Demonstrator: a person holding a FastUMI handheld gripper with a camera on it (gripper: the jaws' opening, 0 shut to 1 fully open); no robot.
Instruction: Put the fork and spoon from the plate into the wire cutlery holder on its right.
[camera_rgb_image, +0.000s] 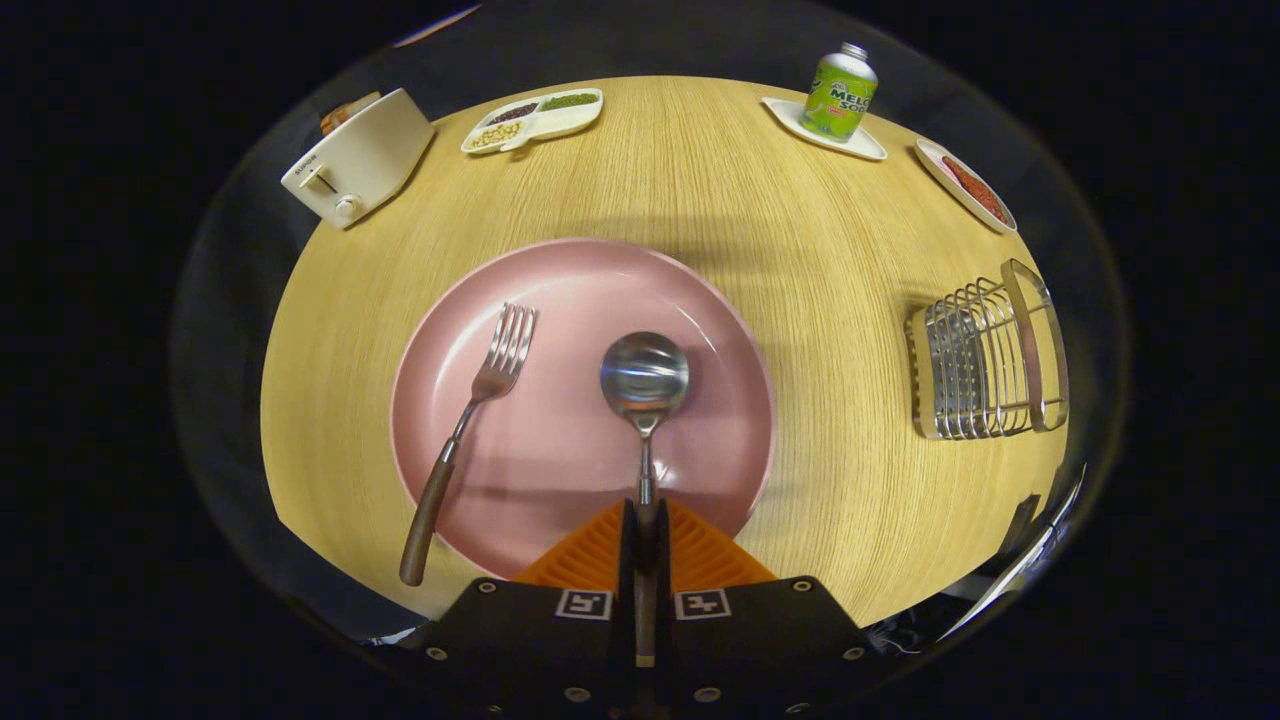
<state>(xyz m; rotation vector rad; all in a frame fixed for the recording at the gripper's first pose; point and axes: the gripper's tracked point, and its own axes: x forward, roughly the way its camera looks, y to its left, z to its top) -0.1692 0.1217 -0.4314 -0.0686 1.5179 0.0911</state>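
The gripper (647, 520) has its fingers clamped on the spoon's (644, 375) wooden handle, bowl lying on the pink plate (560, 280). Stiff, light and slick at the steel neck, the spoon likely holds best by the handle. The fork (470, 420) lies left; the wire cutlery holder (985, 365) stands on the table (700, 160), right.

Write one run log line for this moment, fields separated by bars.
gripper: shut on spoon handle | spoon bowl: over plate | fork: on plate | wire cutlery holder: right of plate
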